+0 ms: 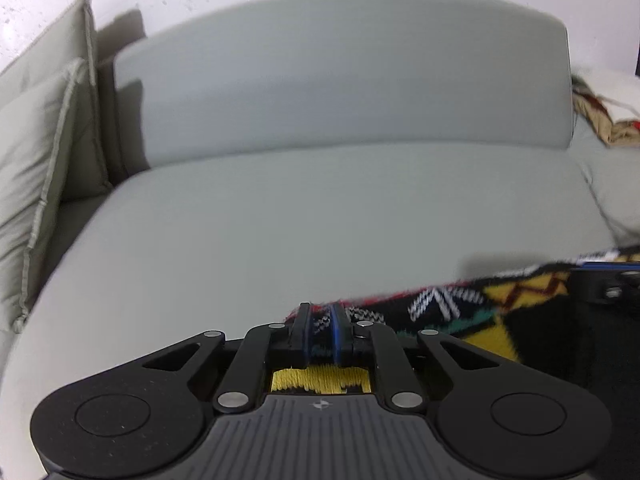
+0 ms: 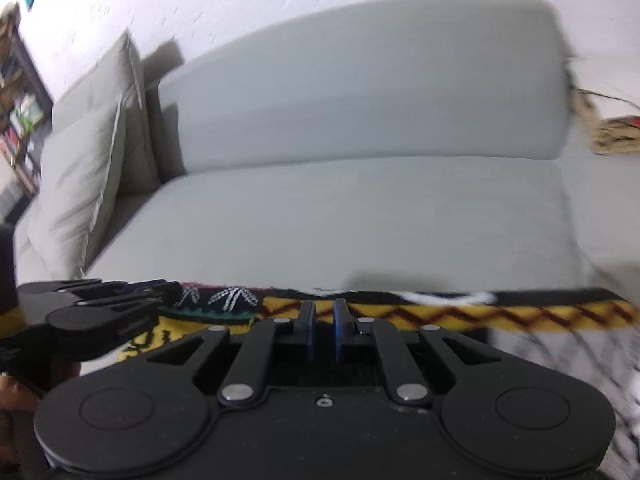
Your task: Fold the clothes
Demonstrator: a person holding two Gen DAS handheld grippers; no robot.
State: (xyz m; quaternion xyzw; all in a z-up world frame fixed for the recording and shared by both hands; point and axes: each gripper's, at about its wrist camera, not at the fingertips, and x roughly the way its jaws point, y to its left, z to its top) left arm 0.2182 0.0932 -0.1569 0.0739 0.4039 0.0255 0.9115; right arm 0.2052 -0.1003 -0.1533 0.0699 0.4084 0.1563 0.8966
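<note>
A patterned knit garment point(image 1: 472, 312), black with yellow, white, red and green motifs, hangs stretched between my two grippers above a grey sofa seat point(image 1: 280, 232). My left gripper point(image 1: 321, 312) is shut on its edge. The right gripper's body point(image 1: 604, 284) shows at the right of the left wrist view. My right gripper point(image 2: 323, 308) is shut on the garment's yellow zigzag band point(image 2: 480, 314). The left gripper point(image 2: 100, 312) shows at the left of the right wrist view, holding the same edge.
The sofa backrest point(image 1: 340, 80) rises behind the seat. Grey cushions point(image 1: 44, 152) lean at the left end. A beige cloth with a red patch point(image 1: 600, 120) lies at the right. A shelf with items point(image 2: 16, 92) stands far left.
</note>
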